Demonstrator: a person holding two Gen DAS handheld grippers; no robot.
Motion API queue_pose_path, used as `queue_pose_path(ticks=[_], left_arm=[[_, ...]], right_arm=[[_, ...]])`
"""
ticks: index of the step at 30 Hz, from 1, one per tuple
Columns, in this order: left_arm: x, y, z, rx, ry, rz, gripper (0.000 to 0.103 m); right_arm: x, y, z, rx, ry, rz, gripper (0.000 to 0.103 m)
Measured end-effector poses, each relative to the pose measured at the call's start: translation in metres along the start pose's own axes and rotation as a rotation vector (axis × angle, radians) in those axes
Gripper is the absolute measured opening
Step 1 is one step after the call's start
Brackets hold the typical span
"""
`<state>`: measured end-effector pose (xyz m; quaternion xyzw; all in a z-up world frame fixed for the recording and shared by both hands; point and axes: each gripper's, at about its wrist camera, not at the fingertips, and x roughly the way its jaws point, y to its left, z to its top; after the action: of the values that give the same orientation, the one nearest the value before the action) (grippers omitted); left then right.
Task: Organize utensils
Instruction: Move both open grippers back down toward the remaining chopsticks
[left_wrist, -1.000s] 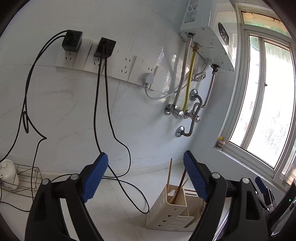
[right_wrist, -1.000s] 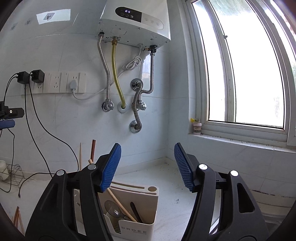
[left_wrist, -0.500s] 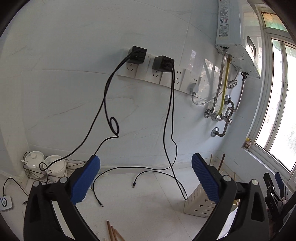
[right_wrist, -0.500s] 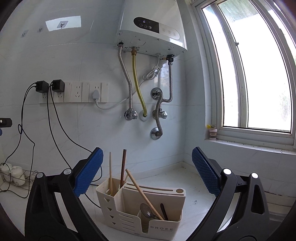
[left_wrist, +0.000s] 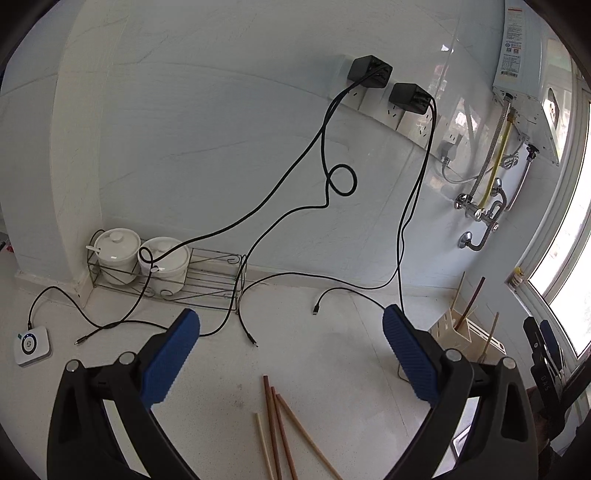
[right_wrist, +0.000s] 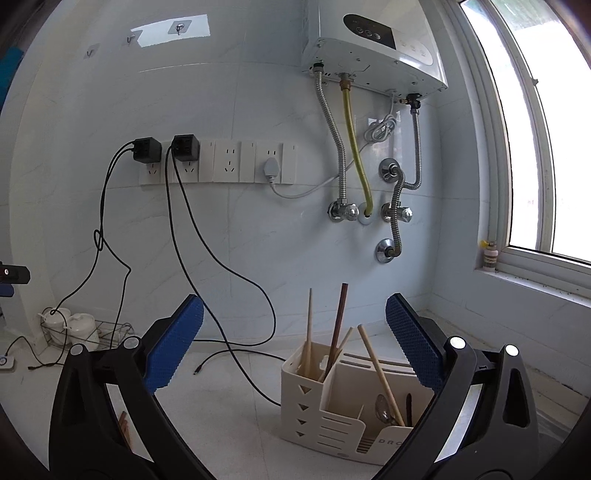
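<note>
Both claws gape wide and empty over the white counter.

Left gripper (left_wrist: 290, 354) hangs with nothing between its blue pads, and just near of it four loose chopsticks (left_wrist: 275, 424) lie fanned on the counter (left_wrist: 332, 354). Right gripper (right_wrist: 293, 343) is spread just as wide, gripping nothing; beyond it, towards the right, sits the cream utensil holder (right_wrist: 332, 417), chopsticks standing in its left compartment, a spoon (right_wrist: 384, 408) in the front one. Black cables (left_wrist: 295, 280) trail on the far counter.
</note>
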<state>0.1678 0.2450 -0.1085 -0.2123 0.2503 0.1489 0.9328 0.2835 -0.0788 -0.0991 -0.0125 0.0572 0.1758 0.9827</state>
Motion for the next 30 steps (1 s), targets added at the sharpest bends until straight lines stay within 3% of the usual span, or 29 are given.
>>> queue_pose_path(ticks=[5, 8, 18, 30], left_arm=[[0.009, 0.022, -0.022, -0.044, 0.094, 0.021, 0.098], [0.015, 0.038, -0.038, -0.089, 0.147, 0.015, 0.097], [0.035, 0.06, -0.089, -0.118, 0.273, 0.012, 0.087], [0.055, 0.053, -0.131, -0.087, 0.384, -0.005, 0.085]], right_arm=[[0.019, 0.014, -0.007, 0.009, 0.129, 0.115, 0.092], [0.031, 0.025, -0.016, 0.013, 0.22, 0.181, 0.079], [0.05, 0.084, -0.059, -0.135, 0.441, 0.387, 0.056], [0.048, 0.129, -0.099, -0.195, 0.573, 0.543, 0.051]])
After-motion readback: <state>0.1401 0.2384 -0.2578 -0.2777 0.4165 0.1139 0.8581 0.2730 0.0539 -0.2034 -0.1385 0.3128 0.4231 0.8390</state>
